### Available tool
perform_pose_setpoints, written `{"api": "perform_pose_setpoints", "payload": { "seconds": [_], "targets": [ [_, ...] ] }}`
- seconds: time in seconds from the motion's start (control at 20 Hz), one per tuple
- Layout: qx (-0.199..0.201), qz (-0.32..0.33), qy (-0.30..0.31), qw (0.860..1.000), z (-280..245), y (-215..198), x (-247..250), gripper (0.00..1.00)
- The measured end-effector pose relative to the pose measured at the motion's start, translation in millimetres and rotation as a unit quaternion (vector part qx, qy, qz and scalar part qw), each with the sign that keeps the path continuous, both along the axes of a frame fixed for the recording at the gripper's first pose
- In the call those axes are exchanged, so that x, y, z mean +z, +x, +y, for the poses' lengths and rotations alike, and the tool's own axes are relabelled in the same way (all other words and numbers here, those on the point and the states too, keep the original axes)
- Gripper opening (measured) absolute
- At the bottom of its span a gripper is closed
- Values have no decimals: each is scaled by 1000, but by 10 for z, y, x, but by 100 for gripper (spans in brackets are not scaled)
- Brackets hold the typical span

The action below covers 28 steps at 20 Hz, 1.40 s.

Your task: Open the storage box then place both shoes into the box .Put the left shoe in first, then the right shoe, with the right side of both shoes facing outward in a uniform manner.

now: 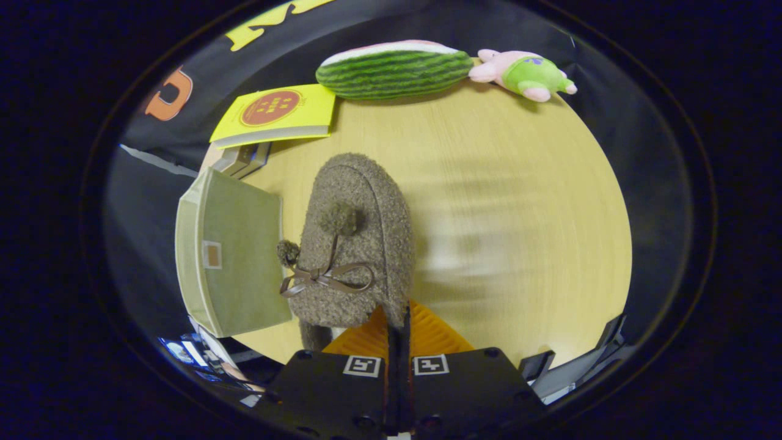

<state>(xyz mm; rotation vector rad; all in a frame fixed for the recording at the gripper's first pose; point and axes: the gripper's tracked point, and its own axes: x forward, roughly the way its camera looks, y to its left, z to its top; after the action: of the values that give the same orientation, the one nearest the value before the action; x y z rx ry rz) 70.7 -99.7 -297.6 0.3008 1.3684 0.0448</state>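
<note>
A round, pale wooden table [489,201] carried everything. At its far edge lay a plush watermelon slice [394,72], with a pink and green soft toy [525,74] just beside it. A yellow booklet [275,114] sat nearby, apparently on 1 dark stack. The green storage box [229,253] rested at the near side, beside the booklet's corner.

The shoe [357,244] is nubbly, matt bouclé cloth with a smooth ribbon bow, the storage box [235,256] beside it matt woven fabric, the table [519,214] smooth pale wood-grain, the watermelon toy [394,72] and pink toy [525,74] soft plush, the booklet [275,113] smooth paper.
</note>
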Motion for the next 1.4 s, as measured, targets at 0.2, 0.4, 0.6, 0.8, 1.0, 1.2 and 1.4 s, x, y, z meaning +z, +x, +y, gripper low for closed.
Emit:
{"api": "perform_pose_setpoints", "payload": {
  "seconds": [0.2,0.4,0.6,0.8,1.0,1.2,1.4],
  "targets": [
    [-4,-13,-5,1000,341,-118,380,6],
    [0,-31,-9,999,795,-216,722,6],
    [3,-37,-8,999,1372,-239,923,6],
    [21,-59,-21,998,1974,-128,1047,6],
    [43,-81,-31,995,2485,61,1008,6],
    [34,-107,-47,993,2751,379,866,6],
    [21,-131,-92,987,2732,615,710,6]
  ]
}}
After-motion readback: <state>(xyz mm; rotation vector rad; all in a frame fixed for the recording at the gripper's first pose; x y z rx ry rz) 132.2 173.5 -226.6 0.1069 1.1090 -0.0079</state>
